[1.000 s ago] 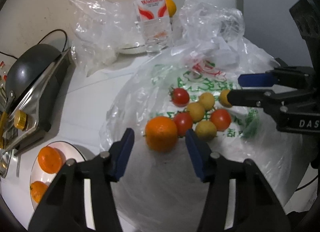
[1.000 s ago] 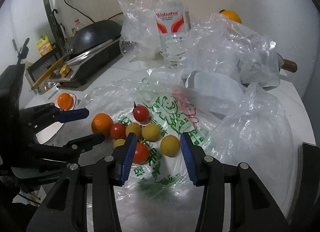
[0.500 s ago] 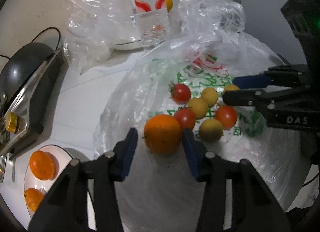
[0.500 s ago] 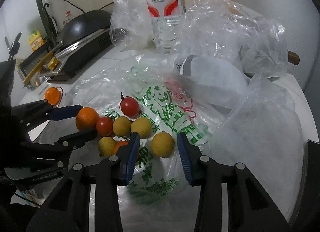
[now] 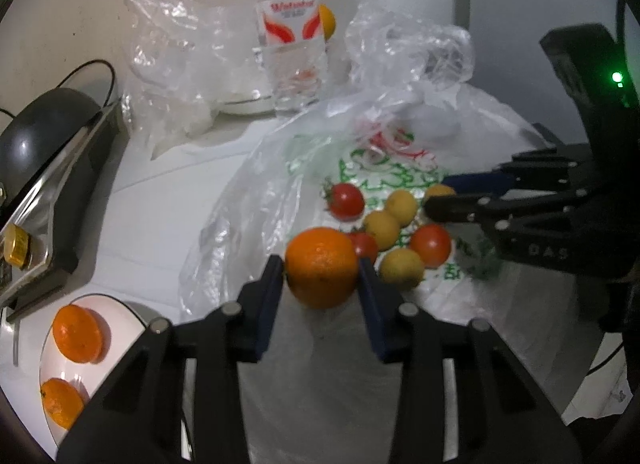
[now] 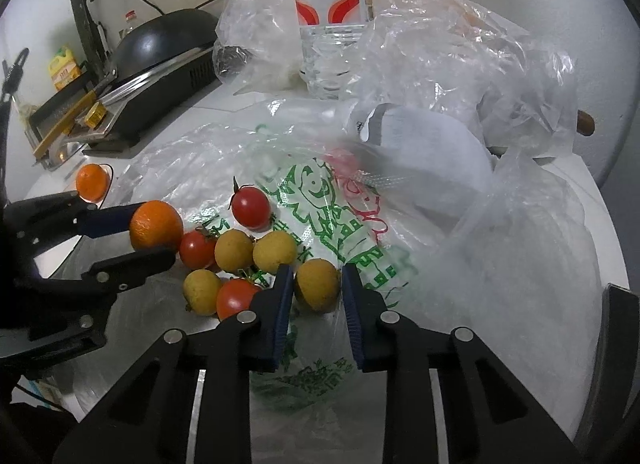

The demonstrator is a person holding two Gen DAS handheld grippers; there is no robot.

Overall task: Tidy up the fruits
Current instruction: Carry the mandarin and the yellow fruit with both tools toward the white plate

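Note:
An orange [image 5: 320,256] lies at the near edge of a printed plastic bag [image 5: 384,160], beside several small yellow fruits [image 5: 401,202] and red tomatoes [image 5: 346,200]. My left gripper [image 5: 320,266] has the orange between its blue pads; the jaws are closing and both pads touch it. The right wrist view shows the same grip [image 6: 154,232]. My right gripper [image 6: 317,276] is shut on one yellow fruit [image 6: 318,288] at the right end of the cluster. In the left wrist view the right gripper [image 5: 438,196] comes in from the right.
A white plate [image 5: 132,308] at lower left holds two oranges [image 5: 76,334]. A water bottle [image 5: 292,44] and crumpled clear bags [image 5: 176,56] stand behind. A black pan on a cooker [image 5: 44,144] sits at the left. Another orange [image 5: 328,22] shows behind the bottle.
Both grippers' jaws have narrowed. The left pads came in onto the orange. The right pads closed onto the yellow fruit. Neither hand shifted much.

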